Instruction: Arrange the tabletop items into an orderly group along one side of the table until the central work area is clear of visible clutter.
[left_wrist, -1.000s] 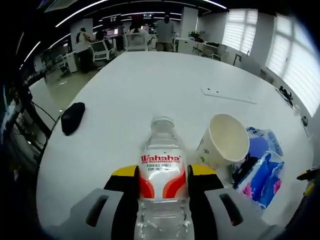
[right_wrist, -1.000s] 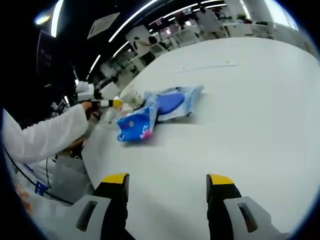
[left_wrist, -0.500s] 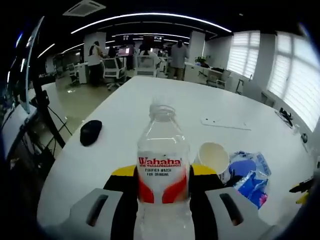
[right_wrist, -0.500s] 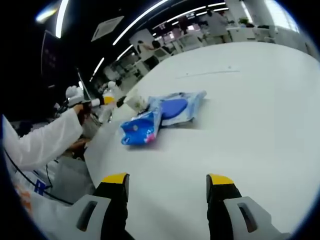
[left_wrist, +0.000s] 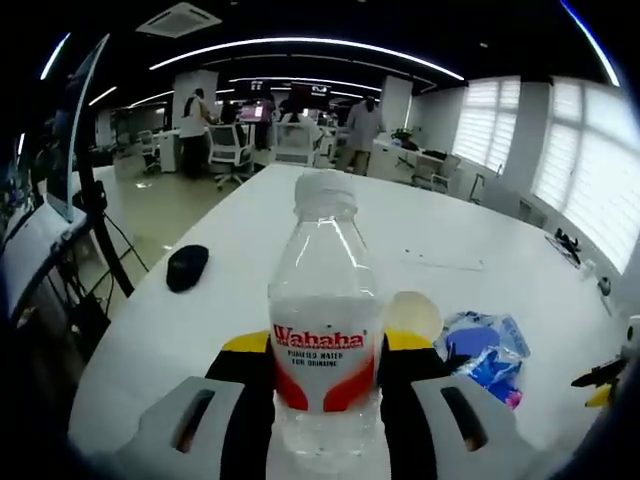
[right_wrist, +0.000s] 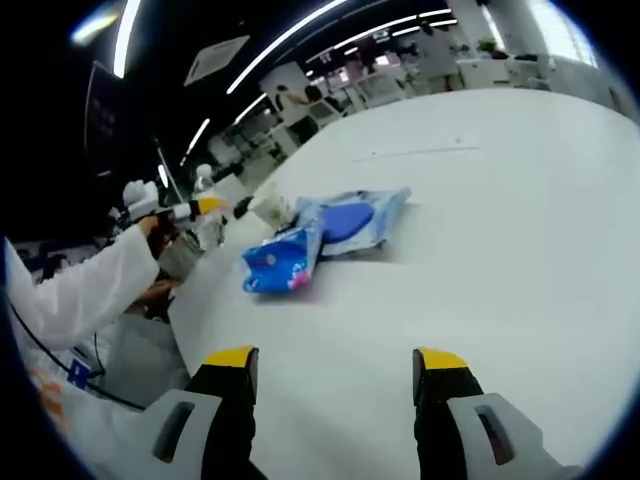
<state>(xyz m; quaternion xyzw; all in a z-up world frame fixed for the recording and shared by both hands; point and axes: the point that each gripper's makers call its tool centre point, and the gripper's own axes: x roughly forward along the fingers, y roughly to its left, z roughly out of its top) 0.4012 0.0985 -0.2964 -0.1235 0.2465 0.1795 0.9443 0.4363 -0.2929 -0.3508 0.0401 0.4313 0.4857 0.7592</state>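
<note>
Between the left gripper (left_wrist: 322, 350) jaws: 1 Wahaha water bottle (left_wrist: 323, 330), clamped, raised above table (left_wrist: 250, 260). Right gripper (right_wrist: 338, 362): jaws spread, nothing held. Step: carrying bottle. Next: set it beside paper cup (left_wrist: 413, 315) and blue packets (left_wrist: 485, 350).

Centre of the left gripper view: clear bottle (left_wrist: 323, 330) with white cap; white label, red lettering, red-orange swooshes. Left tool (left_wrist: 323, 352): grey body, black jaws tipped yellow. Worktop (left_wrist: 240, 290): white. Left: black mouse (left_wrist: 186, 267). Right: cream cup (left_wrist: 413, 316); blue packets (left_wrist: 482, 352) with pink patches. Right gripper view: right tool (right_wrist: 336, 372) coloured alike; white sleeve (right_wrist: 75, 295) at left.
</note>
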